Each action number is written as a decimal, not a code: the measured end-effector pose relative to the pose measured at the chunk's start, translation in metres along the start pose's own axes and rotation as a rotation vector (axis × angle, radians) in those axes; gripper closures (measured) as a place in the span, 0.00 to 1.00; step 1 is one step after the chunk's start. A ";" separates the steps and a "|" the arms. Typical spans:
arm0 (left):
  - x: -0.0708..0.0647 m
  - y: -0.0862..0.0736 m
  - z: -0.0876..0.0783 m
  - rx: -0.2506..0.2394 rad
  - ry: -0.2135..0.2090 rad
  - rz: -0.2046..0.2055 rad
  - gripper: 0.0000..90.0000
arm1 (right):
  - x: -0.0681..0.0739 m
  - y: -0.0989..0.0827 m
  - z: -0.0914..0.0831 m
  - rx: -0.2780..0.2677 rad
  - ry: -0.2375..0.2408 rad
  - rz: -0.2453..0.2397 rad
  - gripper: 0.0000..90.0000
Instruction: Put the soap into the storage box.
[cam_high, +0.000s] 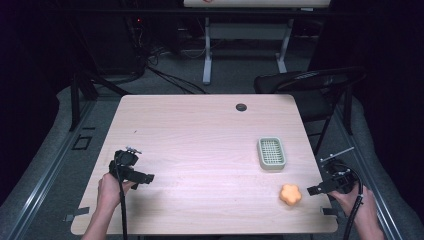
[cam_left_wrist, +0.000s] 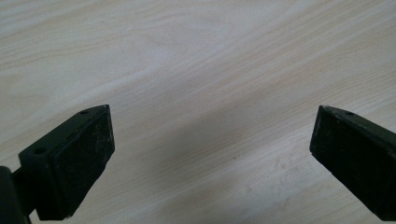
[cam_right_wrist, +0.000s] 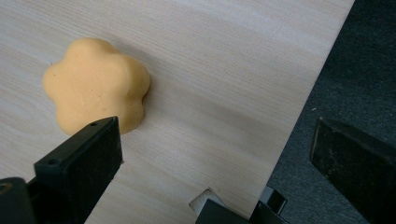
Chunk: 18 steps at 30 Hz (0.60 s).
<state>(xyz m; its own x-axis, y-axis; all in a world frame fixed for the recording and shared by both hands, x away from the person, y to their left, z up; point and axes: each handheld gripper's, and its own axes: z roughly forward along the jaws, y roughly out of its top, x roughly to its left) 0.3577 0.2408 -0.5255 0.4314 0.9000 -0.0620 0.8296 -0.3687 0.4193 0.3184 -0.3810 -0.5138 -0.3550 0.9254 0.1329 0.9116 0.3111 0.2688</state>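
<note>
An orange flower-shaped soap (cam_high: 290, 194) lies near the table's front right corner; in the right gripper view the soap (cam_right_wrist: 97, 91) sits just beyond the left jaw. My right gripper (cam_high: 316, 190) is open, a short way right of the soap and apart from it, at the table's right edge. A pale green slatted soap dish (cam_high: 271, 153) rests farther back from the soap. My left gripper (cam_high: 146, 178) hovers over the front left of the table, open, with bare wood (cam_left_wrist: 210, 116) between its jaws.
The light wooden table (cam_high: 200, 135) has a dark round cable hole (cam_high: 241, 107) at its far edge. A black chair (cam_high: 310, 82) stands beyond the far right corner. Dark floor (cam_right_wrist: 350, 70) drops off right of the table's edge.
</note>
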 end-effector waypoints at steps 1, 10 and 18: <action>0.000 0.000 0.000 0.000 0.002 0.001 0.00 | 0.000 0.000 0.000 0.003 0.006 -0.002 0.02; -0.001 0.001 0.002 0.010 0.000 0.017 0.00 | 0.008 0.005 0.002 0.028 0.001 -0.036 0.02; -0.006 0.006 0.004 0.014 -0.007 0.032 0.00 | 0.017 0.007 0.000 0.067 0.004 -0.081 0.01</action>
<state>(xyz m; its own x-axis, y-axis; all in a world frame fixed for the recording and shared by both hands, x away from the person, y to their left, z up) 0.3616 0.2327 -0.5260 0.4606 0.8859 -0.0554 0.8200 -0.4007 0.4087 0.3185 -0.3629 -0.5097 -0.4290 0.8957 0.1170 0.8916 0.3990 0.2144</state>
